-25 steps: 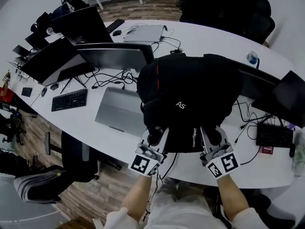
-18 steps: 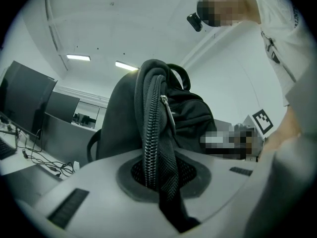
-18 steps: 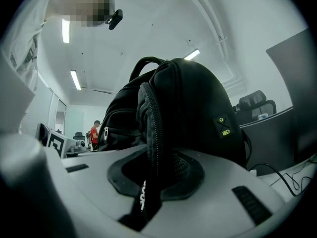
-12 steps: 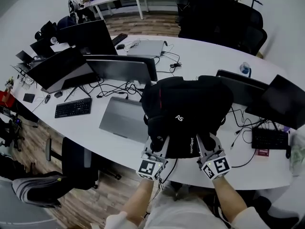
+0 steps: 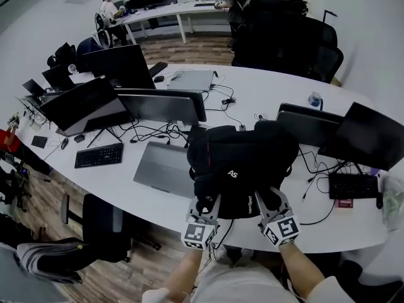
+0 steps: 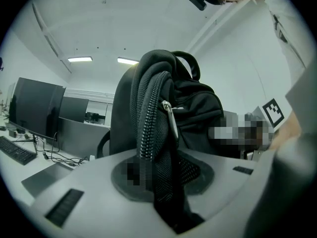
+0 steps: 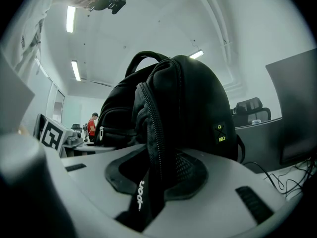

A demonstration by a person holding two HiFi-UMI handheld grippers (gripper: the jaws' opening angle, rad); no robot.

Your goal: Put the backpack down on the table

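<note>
Release under way — the black fabric backpack [image 5: 243,156] is sitting upright on the long white curved table [image 5: 265,84], near its front edge. Jaws of the left gripper [image 5: 207,202] and right gripper [image 5: 269,199] have just been opening. They are standing partly apart, each with a loose fold of zipped backpack fabric lying between, not pinched — so the put-down is looking nearly complete.

- A white table [image 5: 271,87] is spread ahead of the left gripper [image 5: 207,202] and the right gripper [image 5: 270,201].
- A black backpack [image 5: 243,160] is set on it, right at both grippers.
- A grey laptop [image 5: 165,168] is laid left of the left gripper, with a keyboard [image 5: 98,154] further left.
- A second keyboard [image 5: 352,185] is laid right of the right gripper.
</note>
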